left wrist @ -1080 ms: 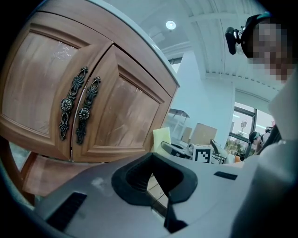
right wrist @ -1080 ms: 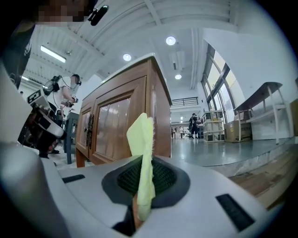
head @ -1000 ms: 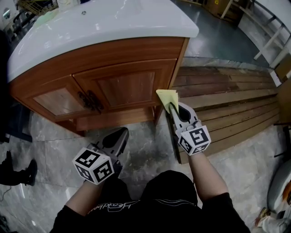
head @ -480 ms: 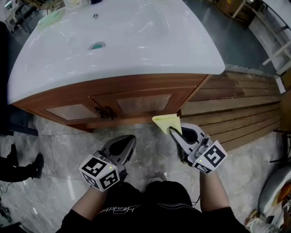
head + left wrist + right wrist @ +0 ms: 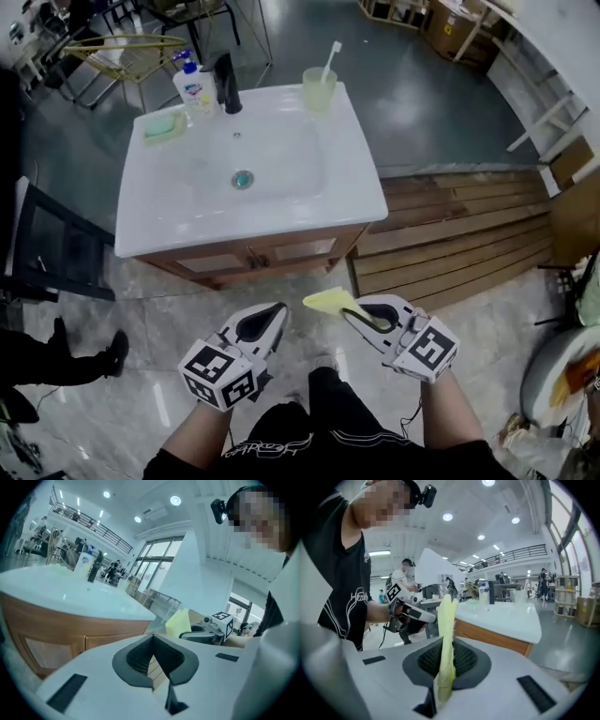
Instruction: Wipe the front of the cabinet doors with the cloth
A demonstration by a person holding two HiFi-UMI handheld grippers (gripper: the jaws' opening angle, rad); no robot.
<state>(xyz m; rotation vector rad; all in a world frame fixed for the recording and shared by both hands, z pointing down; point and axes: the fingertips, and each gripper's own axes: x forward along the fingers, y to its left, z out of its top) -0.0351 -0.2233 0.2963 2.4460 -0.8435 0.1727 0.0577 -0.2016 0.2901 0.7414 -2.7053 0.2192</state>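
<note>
- Two jobs split: right gripper (image 5: 347,313) pinches the cloth (image 5: 325,300) edge-up, ready for wiping;
- left gripper (image 5: 278,310), tips together, empty, spare;
- cabinet doors (image 5: 251,255) mid-frame, well apart.

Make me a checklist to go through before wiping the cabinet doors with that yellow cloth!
1. Cloth gripped: ok, the right gripper is shut on it.
2. Left gripper free: ok, jaws together, nothing between them.
3. Cloth touching the cabinet doors: not ok, it hangs over the floor, apart from them.
4. Doors closed: ok, they look flush in the left gripper view.
5. Which spots need wiping: cannot tell, the doors show too small.
</note>
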